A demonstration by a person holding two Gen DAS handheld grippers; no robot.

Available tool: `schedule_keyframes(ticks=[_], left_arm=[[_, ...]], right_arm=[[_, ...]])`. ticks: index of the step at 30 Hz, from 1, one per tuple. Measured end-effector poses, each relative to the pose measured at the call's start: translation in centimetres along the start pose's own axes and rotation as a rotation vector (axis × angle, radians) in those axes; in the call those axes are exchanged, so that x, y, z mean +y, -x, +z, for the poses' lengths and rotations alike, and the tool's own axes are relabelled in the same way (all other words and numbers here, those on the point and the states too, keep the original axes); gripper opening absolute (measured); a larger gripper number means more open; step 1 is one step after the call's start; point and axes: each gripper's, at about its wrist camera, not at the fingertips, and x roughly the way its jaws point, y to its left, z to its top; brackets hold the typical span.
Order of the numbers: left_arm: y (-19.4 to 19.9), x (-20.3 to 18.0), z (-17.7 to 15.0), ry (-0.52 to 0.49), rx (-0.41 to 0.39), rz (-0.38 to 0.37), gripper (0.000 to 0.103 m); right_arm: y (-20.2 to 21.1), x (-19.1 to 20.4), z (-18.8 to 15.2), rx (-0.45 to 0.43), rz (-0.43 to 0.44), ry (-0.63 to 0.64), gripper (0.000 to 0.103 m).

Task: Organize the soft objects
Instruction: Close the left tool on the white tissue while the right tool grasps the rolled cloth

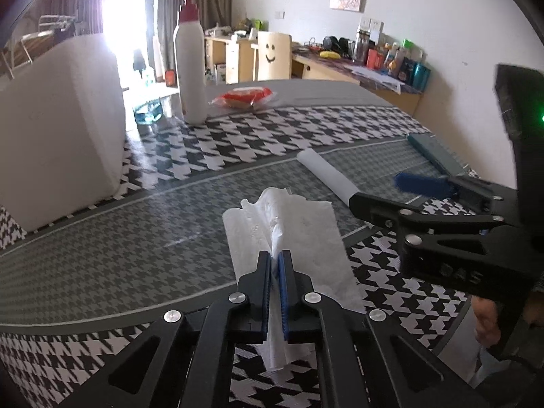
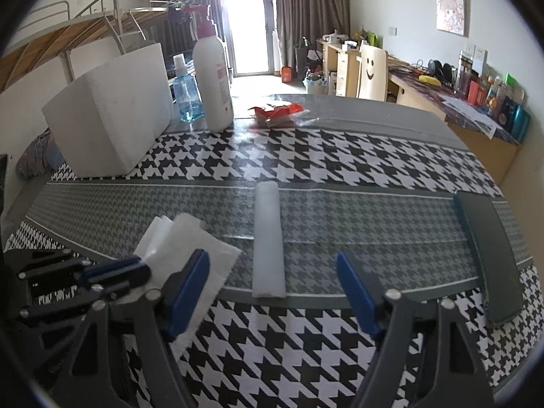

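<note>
At the far left I see the white foam box (image 2: 112,119) standing on the patterned surface (image 2: 306,159), open side up, which I judge to be the likely bin for the soft things. Beside it the pump bottle (image 2: 213,81) and blue spray bottle (image 2: 185,93) stand upright, out of the working area.

My left hand-held gripper (image 1: 275,265) is clenched on the white tissue (image 1: 289,224), pinching a raised fold near its middle so the sheet bunches up while its edges lie on the surface. To its right, the rolled white towel (image 2: 268,241) lies flat between the fingers of my right hand-held gripper (image 2: 272,289), which is spread wide and holds nothing, lined up to take it. The dark teal case (image 2: 489,258) lies at the far right, well apart.
</note>
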Motion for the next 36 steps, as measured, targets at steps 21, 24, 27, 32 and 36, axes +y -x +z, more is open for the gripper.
schedule_keyframes(ticks=[21,24,27,32,36], left_arm=[[2.0,1.0,-0.3,0.004,-0.044,0.000,0.005],[2.2,1.2,-0.4,0.009,-0.046,0.001,0.005],[2.5,1.5,-0.4,0.028,-0.053,0.009,0.005],[2.8,1.4,-0.5,0.019,-0.054,0.006,0.005],[3.0,1.4,-0.4,0.018,-0.065,0.006,0.005]], right_arm=[[-1.9,0.8,-0.2,0.087,-0.034,0.027,0.027],[-1.9,0.8,-0.1,0.092,-0.032,0.025,0.026],[-2.0,0.8,-0.1,0.094,-0.031,0.023,0.026],[-2.0,0.8,-0.1,0.094,-0.029,0.013,0.026],[-2.1,0.6,0.0,0.102,-0.022,0.005,0.026]])
